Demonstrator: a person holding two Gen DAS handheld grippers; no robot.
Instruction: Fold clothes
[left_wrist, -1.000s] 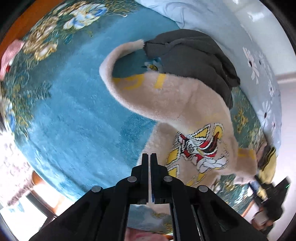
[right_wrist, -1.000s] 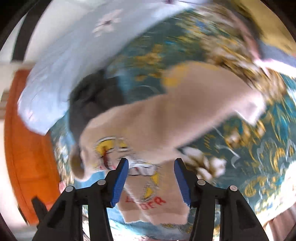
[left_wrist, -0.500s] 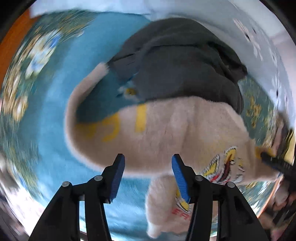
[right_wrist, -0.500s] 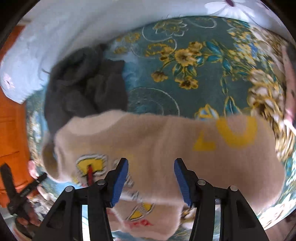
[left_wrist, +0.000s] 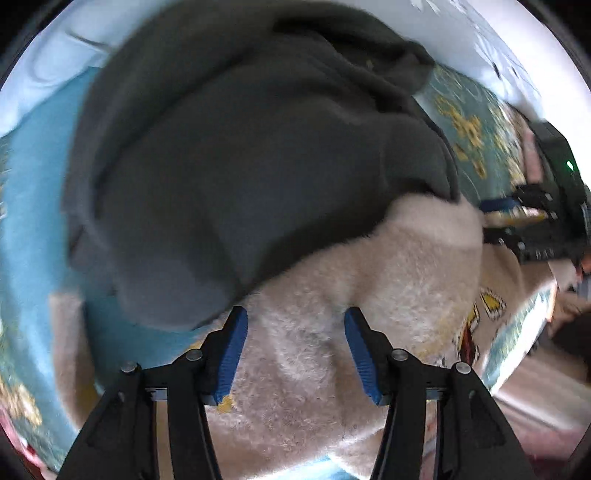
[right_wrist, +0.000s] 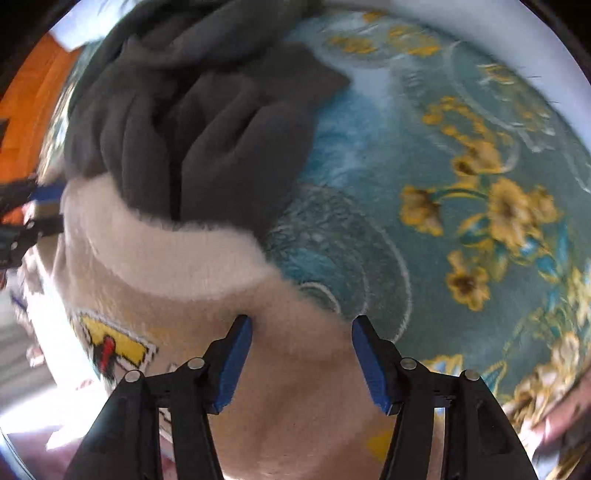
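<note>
No readable writing on show — the fluffy cream fleece sweater (left_wrist: 388, 288) carries only a yellow, red and black cartoon patch (right_wrist: 110, 347), too blurred and cropped to make out any letters.

The left gripper (left_wrist: 293, 350) points down low over the sweater, its blue-padded fingers (left_wrist: 231, 354) spread wide with cream pile showing between them; nothing is pinched, and whether the tips press into the fleece cannot be told. The rumpled dark grey garment (left_wrist: 240, 166) lies just beyond the sweater, its lower edge overlapping the cream fabric.

The right gripper (right_wrist: 301, 354) also hangs close over the sweater, jaws parted wide and gripping nothing — the sweater's rounded edge runs between the blue pads (right_wrist: 369, 362). Beyond the sweater on this side sits the same grey garment (right_wrist: 192, 122), bunched in deep folds against the sweater's thick cream band. Sweater and grey garment both rest on the teal plush blanket with yellow flowers (right_wrist: 461, 192), which spreads out to the right of the sweater. A pale blue sheet (left_wrist: 48, 70) shows beyond the grey garment.
</note>
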